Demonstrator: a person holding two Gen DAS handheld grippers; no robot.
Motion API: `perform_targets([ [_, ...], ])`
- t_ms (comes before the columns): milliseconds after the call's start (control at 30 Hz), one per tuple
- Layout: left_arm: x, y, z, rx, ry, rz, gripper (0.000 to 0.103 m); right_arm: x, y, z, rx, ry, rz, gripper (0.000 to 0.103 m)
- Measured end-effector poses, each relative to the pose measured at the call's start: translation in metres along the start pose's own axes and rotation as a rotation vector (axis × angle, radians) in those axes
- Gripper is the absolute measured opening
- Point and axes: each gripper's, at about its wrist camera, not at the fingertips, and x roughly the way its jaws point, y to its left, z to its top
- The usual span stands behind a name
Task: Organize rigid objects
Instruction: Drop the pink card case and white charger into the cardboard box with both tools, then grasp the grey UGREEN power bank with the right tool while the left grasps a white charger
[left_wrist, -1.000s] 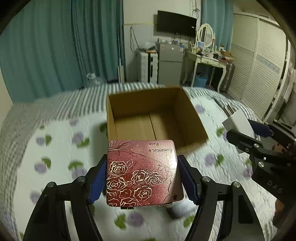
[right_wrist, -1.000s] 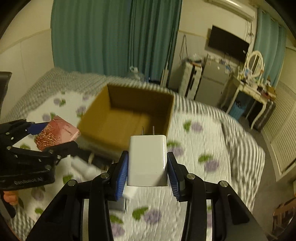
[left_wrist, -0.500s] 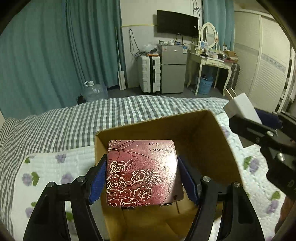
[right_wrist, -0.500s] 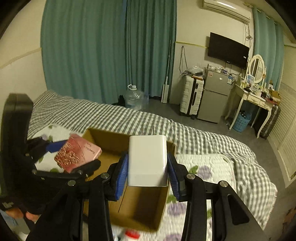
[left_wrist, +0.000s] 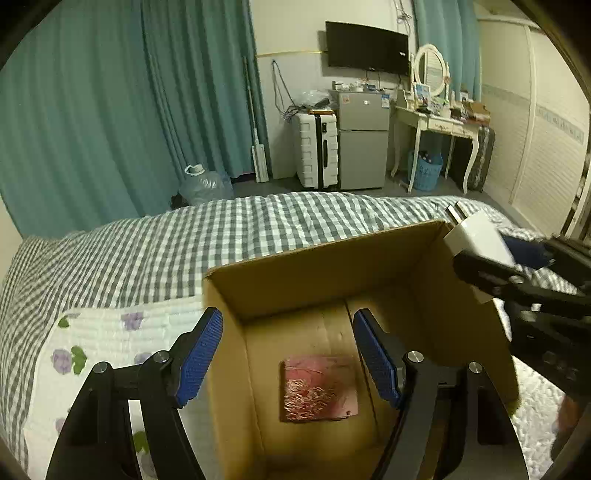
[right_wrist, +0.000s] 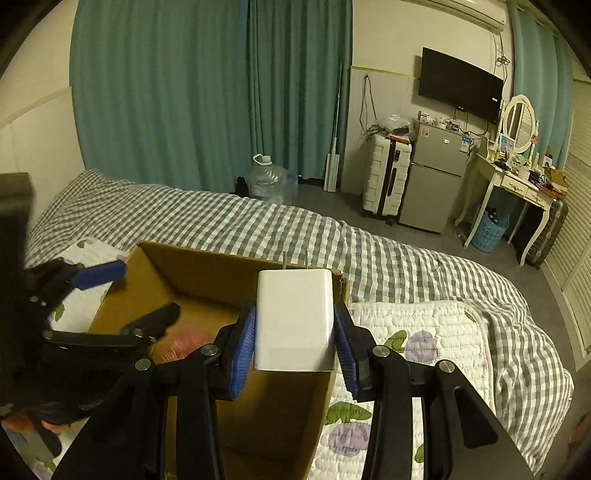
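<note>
Left wrist view looks down into the cardboard box (left_wrist: 295, 273), and the left gripper (left_wrist: 288, 354) has its jaws wide apart with nothing between them. Below the gap, on the floor of the box and a little nearer to the right-hand pad, lies the red rose tin (left_wrist: 319, 387), flat and slightly blurred. It is well under the pads and does not touch them, so I judge that this side's work is finished for this object.

The step in hand belongs to the right gripper (right_wrist: 294, 334). Its jaws are clamped on the white charger plug (right_wrist: 293, 317), the blue pads (right_wrist: 242, 350) pressing on its two side faces, and the two metal pins point forward, away from the camera. The plug sits just above the right wall of the box, not clearly over the opening; in the left wrist view it shows at the far right corner of the box.

To do this well, I think the right gripper should first go sideways toward the left gripper, until the plug is over the bare floor of the box beyond the wall. Then it should go down inside before the jaws part, because the plug is hard and smooth and can bounce or strike the tin if it falls from high. The left gripper occupies the middle of the opening, so it would be wise for it to draw back and give room. The box stands on a soft quilt (right_wrist: 424, 332), so pushing the wall could tip it.
</note>
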Motion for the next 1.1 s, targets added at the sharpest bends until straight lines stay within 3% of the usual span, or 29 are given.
perform_targets([
  [300, -0.02, 0.022, -0.016, -0.067, 0.025, -0.002, 0.076, 0.023, 0.018, -0.016, -0.01, 0.036, 0.024, 0.04],
  [333, -0.024, 0.023, -0.018, -0.067, 0.021, 0.0, 0.076, 0.023, 0.019, -0.02, -0.008, 0.037, 0.018, 0.046],
  [367, -0.027, 0.023, -0.019, -0.07, 0.018, 0.001, 0.076, 0.02, 0.019, -0.023, -0.011, 0.03, 0.006, 0.068],
  [433, -0.037, 0.026, -0.021, -0.089, 0.006, -0.006, 0.076, 0.006, 0.017, -0.028, 0.001, -0.014, -0.008, 0.08],
  [567, -0.069, 0.027, -0.029, -0.122, -0.022, -0.041, 0.076, -0.043, 0.007, -0.033, 0.047, -0.065, -0.015, 0.082],
  [700, -0.104, 0.027, -0.043, -0.103, -0.047, -0.057, 0.076, -0.098, 0.015, -0.049, 0.036, -0.103, -0.088, 0.089],
  [900, -0.143, 0.032, -0.072, -0.097, -0.047, -0.074, 0.076, -0.149, 0.043, -0.077, 0.004, -0.069, -0.087, 0.092],
  [1100, -0.161, 0.036, -0.122, -0.095, -0.065, -0.033, 0.077, -0.157, 0.065, -0.12, 0.04, 0.007, -0.07, 0.092],
])
